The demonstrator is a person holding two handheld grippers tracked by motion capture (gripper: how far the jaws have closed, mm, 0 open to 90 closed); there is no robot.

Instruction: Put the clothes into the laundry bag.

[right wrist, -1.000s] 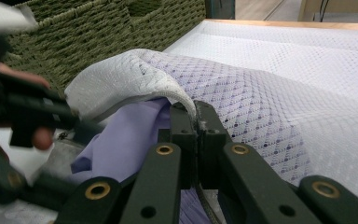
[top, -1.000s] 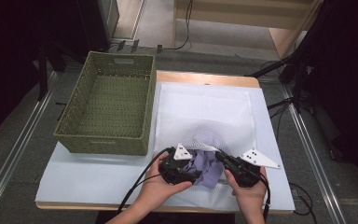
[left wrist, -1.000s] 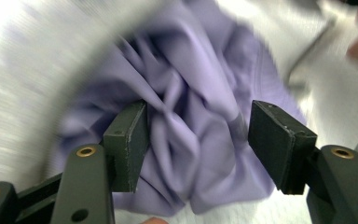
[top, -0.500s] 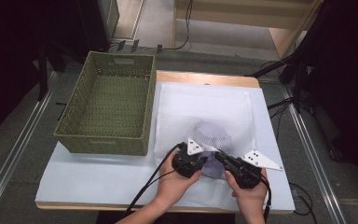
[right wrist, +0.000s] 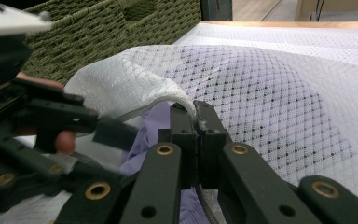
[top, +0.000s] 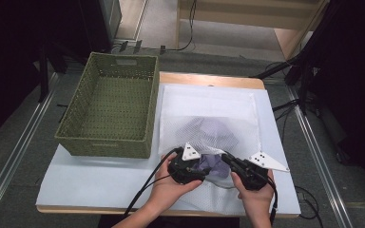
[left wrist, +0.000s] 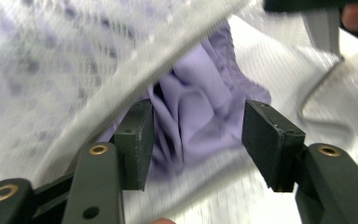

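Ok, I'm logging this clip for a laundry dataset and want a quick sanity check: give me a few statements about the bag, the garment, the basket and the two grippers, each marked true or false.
1. The right gripper is shut on the rim of the white mesh bag. True.
2. The left gripper is clamped shut on the purple garment. False: its fingers stand apart, with the garment between them.
3. The purple garment lies in the green wicker basket. False: it sits at the bag's mouth, partly under the mesh.
4. The basket stands to the left of the bag on the table. True.
5. The bag hangs in the air above the table. False: it lies flat on the table.
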